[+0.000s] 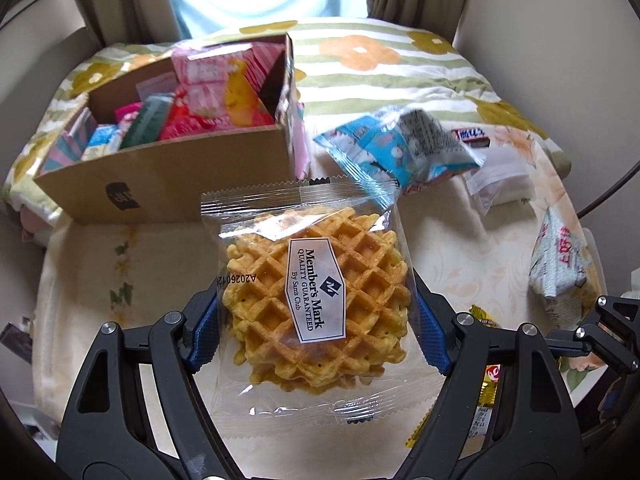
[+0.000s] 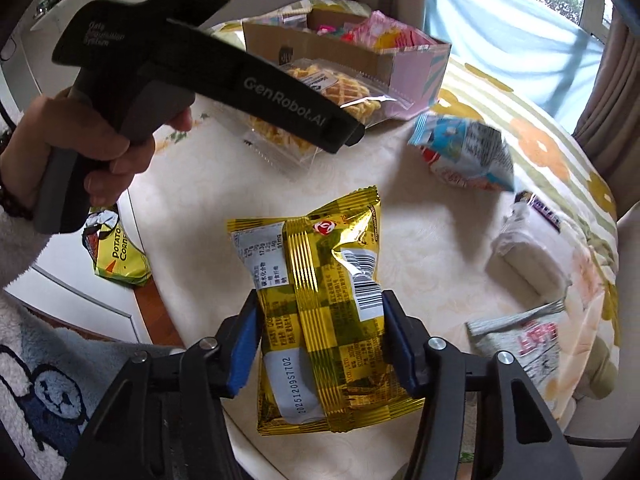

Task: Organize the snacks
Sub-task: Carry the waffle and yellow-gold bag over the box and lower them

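Note:
My left gripper (image 1: 316,320) is shut on a clear packet of waffles (image 1: 316,304), its blue pads pressing both sides, lifted above the pale tablecloth. Behind it stands a cardboard box (image 1: 160,172) holding several pink, red and green snack packs. In the right wrist view my right gripper (image 2: 320,344) is shut on a gold snack packet (image 2: 320,300), back side up with barcode showing. The left gripper's black body (image 2: 208,76), held by a hand (image 2: 80,148), crosses the upper left with the waffle packet (image 2: 320,92) hanging in front of the box (image 2: 332,52).
A blue cartoon snack bag (image 1: 400,148) (image 2: 464,152) lies right of the box. Further right lie a white wrapped item (image 2: 524,260), a dark chocolate bar (image 2: 540,208) and a grey-and-red packet (image 2: 528,344). A yellow-green potato corn bag (image 2: 116,256) lies off the table at left.

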Available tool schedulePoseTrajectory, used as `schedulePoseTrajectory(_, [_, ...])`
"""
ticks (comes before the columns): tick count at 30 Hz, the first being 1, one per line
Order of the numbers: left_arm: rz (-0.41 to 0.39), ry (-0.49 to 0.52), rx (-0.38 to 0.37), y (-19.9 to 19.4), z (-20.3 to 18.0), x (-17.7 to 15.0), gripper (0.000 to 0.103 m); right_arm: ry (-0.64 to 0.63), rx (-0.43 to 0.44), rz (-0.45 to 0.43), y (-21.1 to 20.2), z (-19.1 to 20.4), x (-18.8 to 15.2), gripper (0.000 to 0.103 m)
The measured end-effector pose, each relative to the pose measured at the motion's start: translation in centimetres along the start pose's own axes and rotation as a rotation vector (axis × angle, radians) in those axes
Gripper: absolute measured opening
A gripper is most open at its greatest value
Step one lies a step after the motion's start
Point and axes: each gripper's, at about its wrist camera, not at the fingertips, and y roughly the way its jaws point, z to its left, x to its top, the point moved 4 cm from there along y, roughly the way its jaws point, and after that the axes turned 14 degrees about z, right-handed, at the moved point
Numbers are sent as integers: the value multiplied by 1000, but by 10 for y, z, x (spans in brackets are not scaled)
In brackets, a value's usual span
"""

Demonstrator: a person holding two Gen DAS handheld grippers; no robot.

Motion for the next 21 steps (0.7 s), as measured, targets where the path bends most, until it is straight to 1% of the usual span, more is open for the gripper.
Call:
schedulePoseTrajectory(4, [-47, -39, 12, -36, 9, 2, 77, 25, -14, -42, -29, -2, 11, 53])
schedulePoseTrajectory(9, [-101, -100, 25, -81, 34, 4, 77, 51, -27, -94, -60, 1, 34, 53])
schedulePoseTrajectory(16, [-148, -157, 52, -116, 91, 18, 77, 95, -52, -138, -86, 0, 85, 53])
schedulePoseTrajectory(21, [-151, -182, 59, -127, 145, 36, 77, 157, -55, -166, -91, -4, 136, 53])
